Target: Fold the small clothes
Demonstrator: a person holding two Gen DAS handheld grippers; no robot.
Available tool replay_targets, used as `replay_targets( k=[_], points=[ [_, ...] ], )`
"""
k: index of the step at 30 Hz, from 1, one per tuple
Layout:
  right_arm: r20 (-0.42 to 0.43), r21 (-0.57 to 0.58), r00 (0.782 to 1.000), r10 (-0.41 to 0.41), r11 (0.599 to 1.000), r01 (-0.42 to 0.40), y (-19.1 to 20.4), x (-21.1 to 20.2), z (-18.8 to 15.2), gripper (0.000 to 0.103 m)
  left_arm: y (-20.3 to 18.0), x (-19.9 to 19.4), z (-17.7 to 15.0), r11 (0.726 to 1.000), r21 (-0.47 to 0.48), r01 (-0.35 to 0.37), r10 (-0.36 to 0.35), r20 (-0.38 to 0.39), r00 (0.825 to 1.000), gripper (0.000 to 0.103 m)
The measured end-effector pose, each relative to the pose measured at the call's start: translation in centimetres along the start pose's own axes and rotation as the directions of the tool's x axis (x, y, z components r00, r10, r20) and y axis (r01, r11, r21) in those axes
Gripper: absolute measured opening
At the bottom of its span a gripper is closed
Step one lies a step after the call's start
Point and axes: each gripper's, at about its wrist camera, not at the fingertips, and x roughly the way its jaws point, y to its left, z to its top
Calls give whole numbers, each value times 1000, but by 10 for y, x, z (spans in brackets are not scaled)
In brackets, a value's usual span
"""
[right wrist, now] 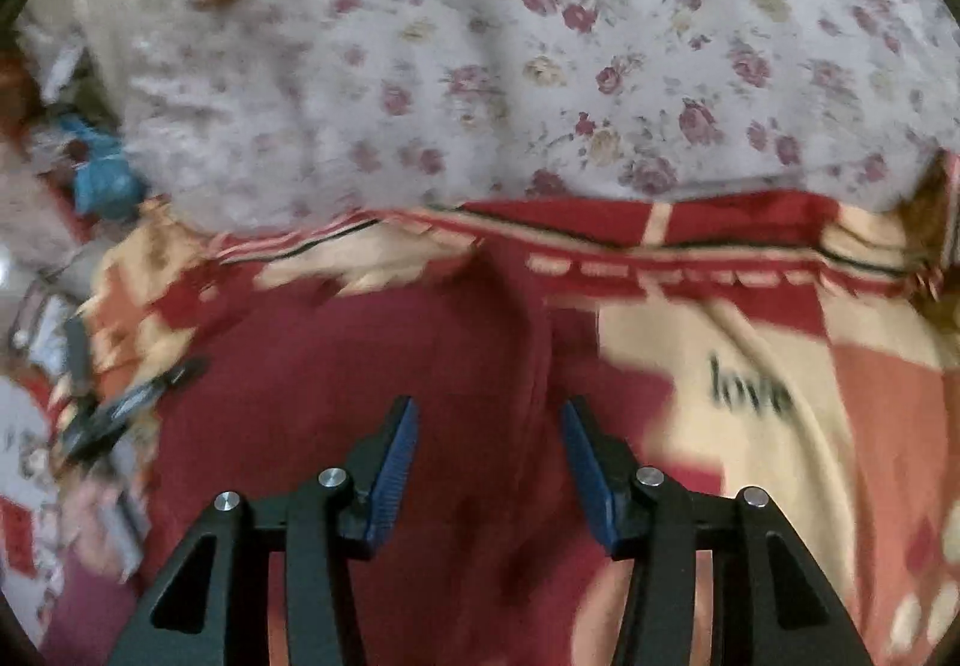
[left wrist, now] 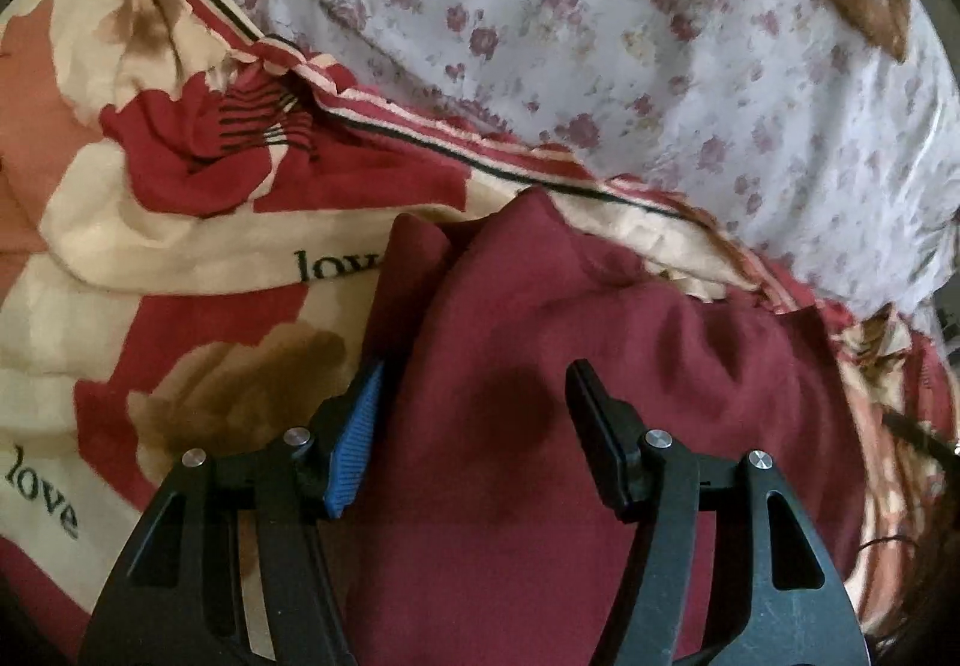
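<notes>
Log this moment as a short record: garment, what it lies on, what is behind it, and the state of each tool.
garment: maroon garment, plain, rumpled, with a raised fold running down it
surface: red and cream bedspread printed with the word "love"
behind: white floral sheet with small pink roses, beyond the bedspread's striped edge
left tool: jaws open above the garment, nothing between the pads
right tool: jaws open over the garment's fold, no cloth pinched; view blurred
fold progress: garment not yet neatly folded
</notes>
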Motion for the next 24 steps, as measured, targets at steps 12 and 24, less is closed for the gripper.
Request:
replay_targets(
  k=[12,24],
  points=[
    [-74,-145,997,-33,989,22,42,15,-92,10,-6,-52,-45,999,6,-32,32,-10,999,61],
    [-21,-86,995,-101,991,99,37,-29,-99,11,21,-49,-76,997,-21,-71,71,11,997,61]
  ],
)
